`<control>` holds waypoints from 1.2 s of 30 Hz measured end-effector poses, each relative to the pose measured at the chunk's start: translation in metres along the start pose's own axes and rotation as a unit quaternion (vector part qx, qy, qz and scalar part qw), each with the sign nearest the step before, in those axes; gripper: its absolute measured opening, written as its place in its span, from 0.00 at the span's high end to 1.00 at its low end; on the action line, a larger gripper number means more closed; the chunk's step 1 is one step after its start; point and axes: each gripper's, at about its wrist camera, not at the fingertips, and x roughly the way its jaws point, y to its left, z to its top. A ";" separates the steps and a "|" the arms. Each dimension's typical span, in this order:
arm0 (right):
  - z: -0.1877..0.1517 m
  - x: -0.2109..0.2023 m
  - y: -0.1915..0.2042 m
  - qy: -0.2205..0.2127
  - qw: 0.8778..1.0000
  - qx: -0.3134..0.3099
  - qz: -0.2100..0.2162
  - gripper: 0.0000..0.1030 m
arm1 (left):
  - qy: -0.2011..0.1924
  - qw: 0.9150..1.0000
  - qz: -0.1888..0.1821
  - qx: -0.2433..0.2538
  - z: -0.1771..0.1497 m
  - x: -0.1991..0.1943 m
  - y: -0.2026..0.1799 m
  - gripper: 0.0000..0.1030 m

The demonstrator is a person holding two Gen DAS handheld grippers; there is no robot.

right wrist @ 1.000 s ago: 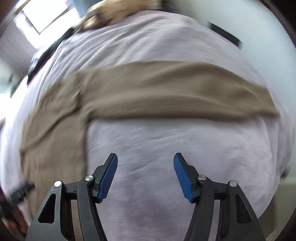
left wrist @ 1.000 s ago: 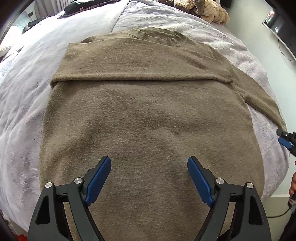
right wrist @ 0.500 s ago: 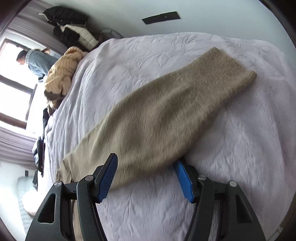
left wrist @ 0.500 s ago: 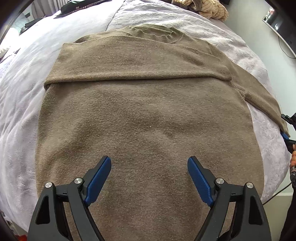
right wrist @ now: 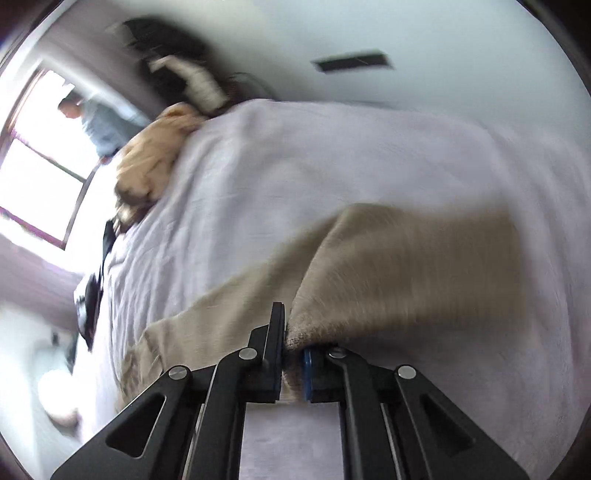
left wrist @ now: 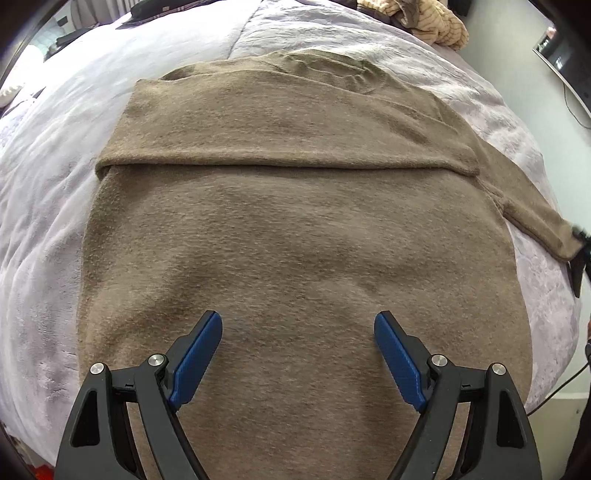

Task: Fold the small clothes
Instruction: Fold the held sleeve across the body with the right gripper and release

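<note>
Nearest, the left gripper [left wrist: 298,363] hangs with jaws spread wide over the brown sweater [left wrist: 295,229], which lies flat on the pale bedspread [left wrist: 44,206]. Further right, the right gripper [right wrist: 293,363] has just clamped onto the sweater's sleeve [right wrist: 399,273], lifting its cuff.

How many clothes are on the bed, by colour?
Brown: 1, the sweater, its sleeve pinched in the right tongs
Tan striped: 1, the crumpled garment
Total: 2, on the bed
</note>
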 end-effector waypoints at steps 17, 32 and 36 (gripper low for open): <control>-0.154 0.112 0.276 0.205 0.943 -0.222 0.141 0.90 | -0.043 0.996 0.018 -0.076 -0.001 -0.019 0.093 0.17; -0.163 0.143 0.259 0.255 0.950 -0.155 0.093 0.45 | -0.049 0.995 0.011 -0.088 0.003 -0.015 0.099 0.17; -0.163 0.134 0.237 0.245 0.963 -0.085 0.077 0.45 | -0.054 0.994 0.011 -0.098 0.003 -0.015 0.114 0.17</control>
